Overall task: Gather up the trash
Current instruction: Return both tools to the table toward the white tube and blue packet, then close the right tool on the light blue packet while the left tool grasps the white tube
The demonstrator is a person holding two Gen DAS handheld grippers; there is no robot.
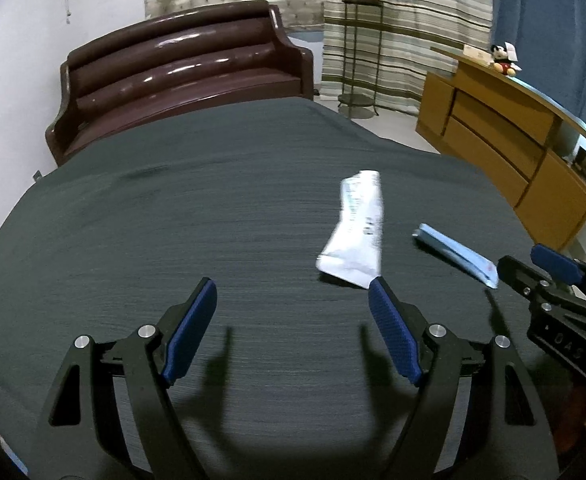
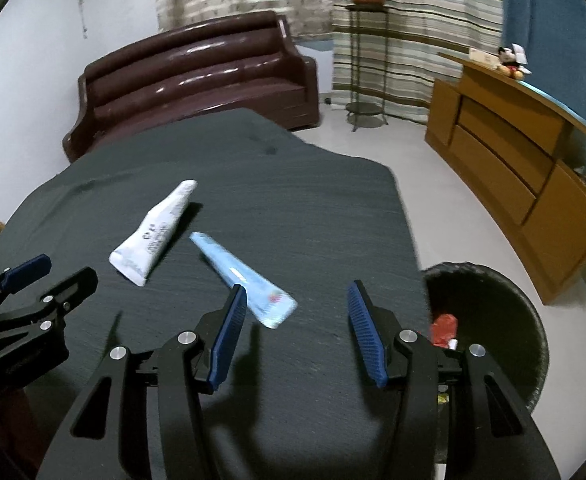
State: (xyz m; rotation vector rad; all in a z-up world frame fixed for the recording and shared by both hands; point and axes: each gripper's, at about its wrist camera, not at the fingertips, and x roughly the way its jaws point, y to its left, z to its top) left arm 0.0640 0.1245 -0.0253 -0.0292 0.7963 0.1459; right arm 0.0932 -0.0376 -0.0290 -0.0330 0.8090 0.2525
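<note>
Left gripper [image 1: 292, 296]: black plastic frame of angled arms with triangular cut-outs, round silver pivot screws at each joint, and two fingers [image 1: 192, 332] faced with ribbed dark-blue pads. Right gripper [image 2: 297, 300]: same build, black frame, silver screws, blue ribbed pads. Faint embossed lettering shows on its black body, seen beside the left gripper.

Not much can be read here. Raised letters "OAS" can be made out on the black body of the right gripper [image 1: 533, 276], lower right of the left wrist view. Dark print is seen on the white tube [image 2: 153, 232] but it's too blurred.
</note>
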